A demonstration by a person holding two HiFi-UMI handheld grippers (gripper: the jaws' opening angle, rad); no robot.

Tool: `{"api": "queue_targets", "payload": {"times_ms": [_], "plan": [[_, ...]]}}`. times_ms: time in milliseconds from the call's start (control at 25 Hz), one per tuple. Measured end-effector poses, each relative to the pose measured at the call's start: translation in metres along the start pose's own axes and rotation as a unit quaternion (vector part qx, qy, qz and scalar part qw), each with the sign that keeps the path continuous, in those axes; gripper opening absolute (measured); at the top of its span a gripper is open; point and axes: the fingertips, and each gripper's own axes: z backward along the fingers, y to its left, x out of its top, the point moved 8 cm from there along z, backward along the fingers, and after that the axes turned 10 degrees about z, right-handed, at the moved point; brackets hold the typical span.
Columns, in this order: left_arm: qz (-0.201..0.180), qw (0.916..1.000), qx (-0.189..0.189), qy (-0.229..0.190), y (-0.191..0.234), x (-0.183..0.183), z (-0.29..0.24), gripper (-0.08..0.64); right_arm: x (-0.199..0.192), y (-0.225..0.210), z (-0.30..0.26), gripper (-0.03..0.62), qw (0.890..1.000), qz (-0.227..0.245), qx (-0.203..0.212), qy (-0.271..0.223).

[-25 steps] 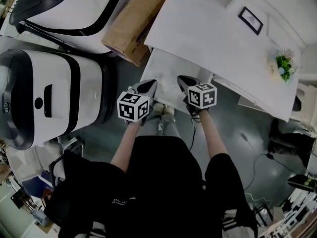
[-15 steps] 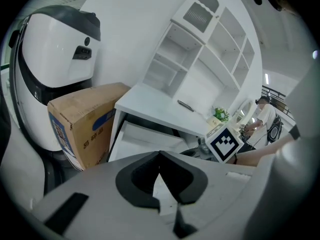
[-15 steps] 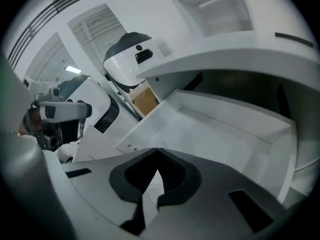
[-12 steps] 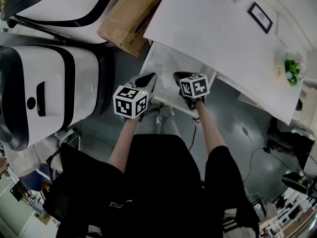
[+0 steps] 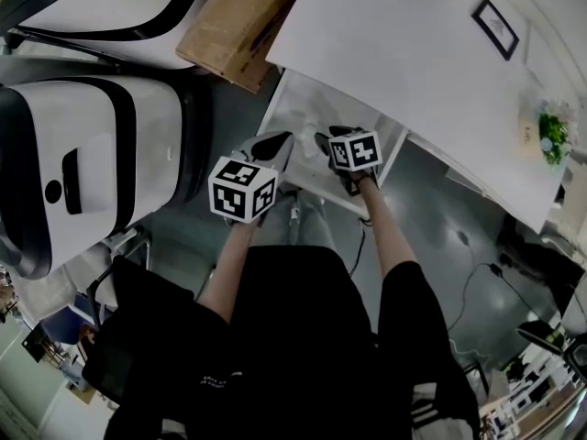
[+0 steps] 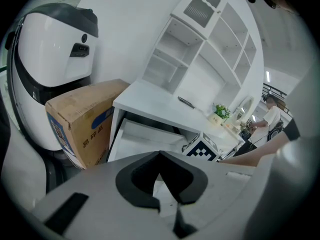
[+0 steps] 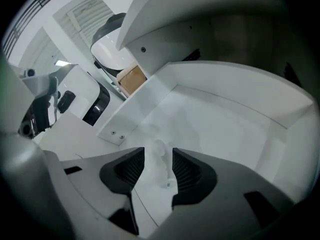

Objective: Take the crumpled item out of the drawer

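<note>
Presently, right gripper jaws were opening, crumpled white item lay between them on the drawer floor, left gripper stood at nine o'clock, jaws closed together, empty.

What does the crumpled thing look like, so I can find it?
Find the big white desk and the open drawer under it. Inside, the right gripper, its jaws opening, straddles a crumpled white wad, the only lumpy thing on the smooth drawer floor.
</note>
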Motion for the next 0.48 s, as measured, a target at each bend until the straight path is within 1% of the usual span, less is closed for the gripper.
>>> {"api": "queue_targets", "payload": {"times_ms": [120,320,400,480], "plan": [[0.001,1.0000,0.001,0.002,-0.001,0.001,-0.002,-0.002,-0.004,0.000,-0.008,0.184,1.000,-0.007,0.000,0.010],[0.004,1.0000,0.003,0.004,-0.001,0.001,-0.002,-0.003,-0.010,-0.001,-0.019,0.182,1.000,-0.009,0.004,0.029],[0.006,1.0000,0.003,0.003,0.000,0.002,-0.002,-0.003,-0.012,-0.002,-0.021,0.176,0.999,-0.015,0.008,0.034],[0.008,1.0000,0.003,0.003,0.000,0.002,-0.002,-0.002,-0.014,-0.001,-0.024,0.139,0.999,-0.017,0.012,0.041]]}}
